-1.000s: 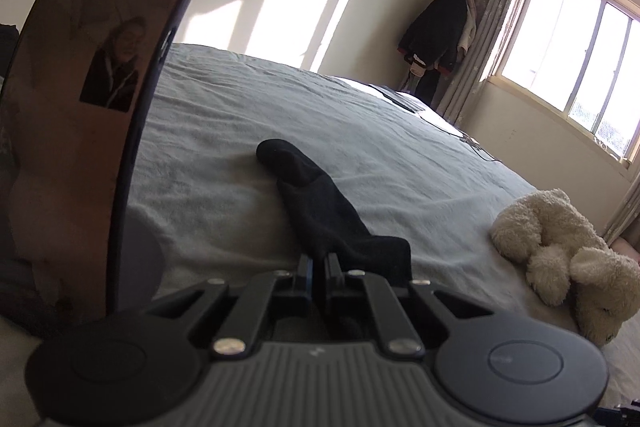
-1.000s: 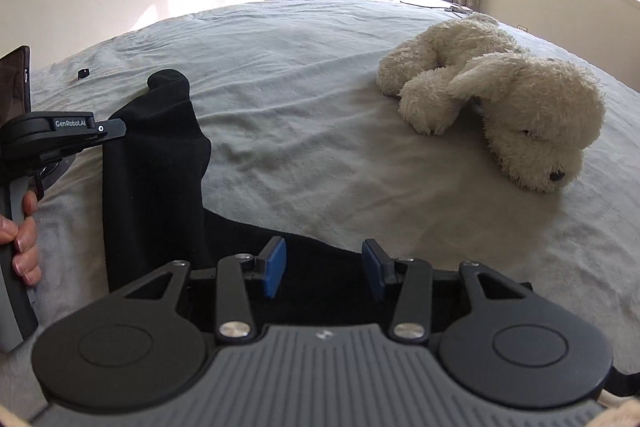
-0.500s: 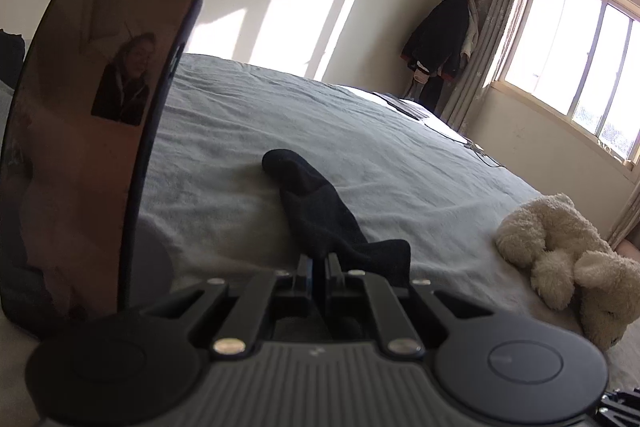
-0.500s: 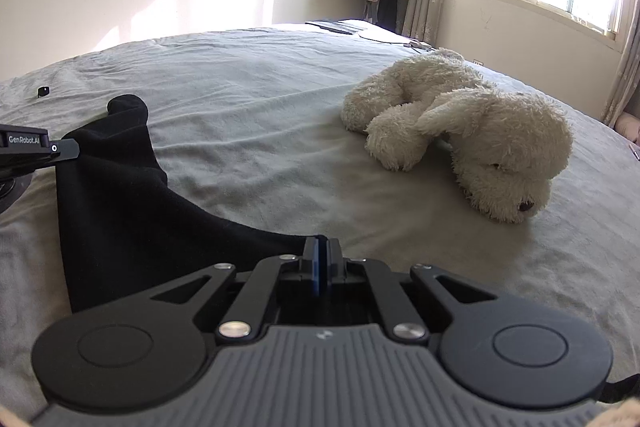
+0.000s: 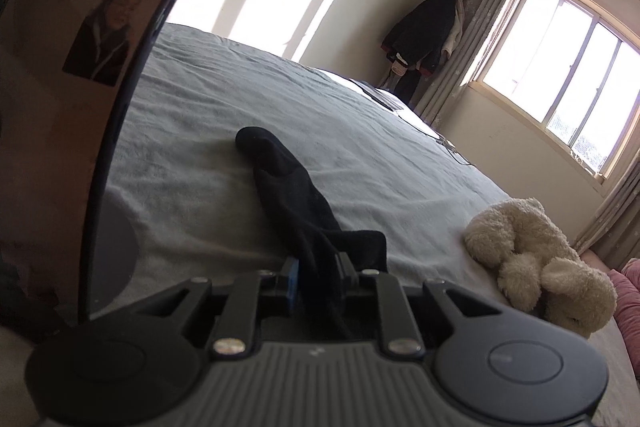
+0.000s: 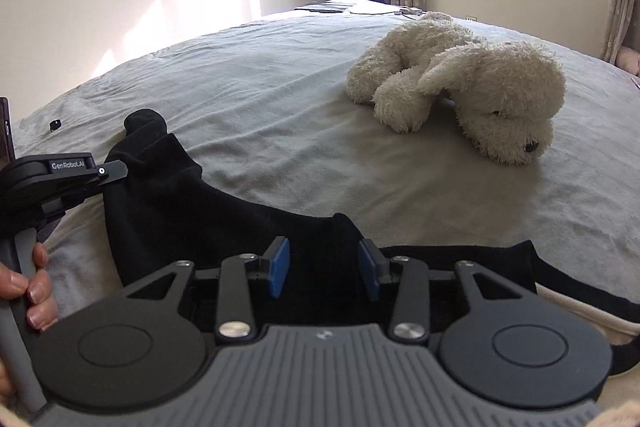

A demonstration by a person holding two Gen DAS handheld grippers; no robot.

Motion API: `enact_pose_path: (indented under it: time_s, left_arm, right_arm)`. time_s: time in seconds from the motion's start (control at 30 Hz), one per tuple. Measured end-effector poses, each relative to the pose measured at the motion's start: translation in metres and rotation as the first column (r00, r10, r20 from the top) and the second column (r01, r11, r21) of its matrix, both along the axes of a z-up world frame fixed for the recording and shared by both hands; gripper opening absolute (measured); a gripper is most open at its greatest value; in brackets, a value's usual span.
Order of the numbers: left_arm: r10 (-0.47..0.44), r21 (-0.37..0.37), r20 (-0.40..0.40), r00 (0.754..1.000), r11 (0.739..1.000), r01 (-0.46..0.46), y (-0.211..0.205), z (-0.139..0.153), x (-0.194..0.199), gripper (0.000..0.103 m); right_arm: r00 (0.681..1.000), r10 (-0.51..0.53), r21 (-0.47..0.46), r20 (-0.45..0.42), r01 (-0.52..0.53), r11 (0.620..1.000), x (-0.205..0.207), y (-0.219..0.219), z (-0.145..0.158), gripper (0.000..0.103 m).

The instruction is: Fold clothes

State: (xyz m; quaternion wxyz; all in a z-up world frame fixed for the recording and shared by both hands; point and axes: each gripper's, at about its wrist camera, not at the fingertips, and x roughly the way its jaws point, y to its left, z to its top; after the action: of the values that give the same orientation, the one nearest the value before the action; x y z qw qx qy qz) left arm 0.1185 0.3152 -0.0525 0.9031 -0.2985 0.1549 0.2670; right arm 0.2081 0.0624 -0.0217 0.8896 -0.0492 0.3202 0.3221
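A black garment (image 5: 296, 195) lies stretched over the grey bed sheet (image 5: 224, 115), one narrow end pointing away from me. My left gripper (image 5: 320, 267) sits at its near end. Its jaws are opening, and a strand of the black cloth runs loosely through the gap. In the right wrist view the black garment (image 6: 168, 211) spreads wide across the sheet. My right gripper (image 6: 325, 267) hovers over its near edge, its jaws opening, blue pads well apart, cloth below them. The left gripper (image 6: 116, 169) shows at the left edge over the garment, held by a hand (image 6: 36, 287).
A white plush dog (image 6: 480, 99) lies on the bed to the right of the garment. A phone (image 5: 80, 107) stands mounted at the left of the left wrist view. Dark clothes (image 5: 424, 39) hang in the corner by the window. A small dark object (image 6: 55, 125) sits far left.
The left jaws, shut on the cloth before, have parted. The right jaws closed half a second ago and now stand apart again, and the right gripper has lifted a little.
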Motion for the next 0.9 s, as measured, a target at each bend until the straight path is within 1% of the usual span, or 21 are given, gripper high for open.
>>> enact_pose_path:
  time_s: [0.03,0.17,0.27,0.33,0.43,0.47,0.53,0.57,0.6,0.67,0.73,0.77,0.9]
  left_arm:
    - [-0.004,-0.007,0.001,1.0,1.0,0.004,0.0,-0.001,0.0,0.028]
    - [-0.037,0.021,0.03,0.999,0.999,0.036,-0.006,0.001,0.001,0.028]
    - [-0.065,0.045,0.072,0.995,0.997,0.062,-0.011,0.005,0.0,0.028]
    - [-0.07,0.041,0.099,0.993,0.997,0.066,-0.011,0.006,-0.001,0.028]
    - [-0.055,0.022,0.12,0.991,0.998,0.053,-0.009,0.007,-0.005,0.028]
    - [-0.043,0.019,0.113,0.993,0.999,0.041,-0.009,0.006,-0.005,0.028]
    - [-0.004,0.017,0.064,0.998,1.0,0.003,-0.011,0.006,-0.005,0.029]
    - [0.017,0.02,0.029,0.999,1.0,-0.018,-0.013,0.005,-0.004,0.029]
    - [0.03,0.021,0.0,1.0,0.999,-0.03,-0.013,0.003,-0.003,0.03]
    - [0.026,0.003,-0.018,0.999,1.0,-0.026,-0.012,0.001,-0.001,0.032]
    - [0.026,-0.016,-0.019,0.999,1.0,-0.027,-0.009,-0.001,-0.001,0.033]
    - [0.03,-0.027,-0.016,0.999,0.999,-0.03,-0.007,-0.001,-0.001,0.033]
    - [0.03,-0.08,-0.002,1.0,0.996,-0.03,0.0,-0.006,-0.003,0.033]
  right_arm:
    - [1.0,0.0,0.018,-0.014,0.0,1.0,-0.003,-0.003,0.002,0.043]
    - [0.997,0.047,0.089,-0.055,-0.042,0.995,-0.006,-0.005,0.012,0.043]
    - [0.991,0.12,0.141,-0.067,-0.109,0.984,0.005,0.01,0.026,0.043]
    - [0.978,0.202,0.157,-0.049,-0.192,0.969,0.015,0.03,0.038,0.043]
    - [0.942,0.336,0.169,-0.019,-0.328,0.929,0.029,0.062,0.056,0.043]
    - [0.922,0.387,0.165,-0.026,-0.378,0.911,0.035,0.077,0.06,0.043]
    - [0.873,0.486,0.158,-0.041,-0.475,0.866,0.047,0.107,0.067,0.043]
    - [0.848,0.528,0.148,-0.043,-0.518,0.843,0.052,0.122,0.071,0.043]
    - [0.829,0.558,0.116,-0.038,-0.551,0.826,0.053,0.138,0.072,0.043]
    - [0.786,0.616,0.042,-0.056,-0.614,0.788,0.053,0.17,0.07,0.043]
    - [0.755,0.652,-0.038,-0.07,-0.656,0.754,0.046,0.198,0.063,0.043]
    - [0.74,0.668,-0.074,-0.076,-0.672,0.737,0.043,0.211,0.06,0.043]
    - [0.706,0.7,-0.169,-0.107,-0.707,0.687,0.036,0.249,0.038,0.043]
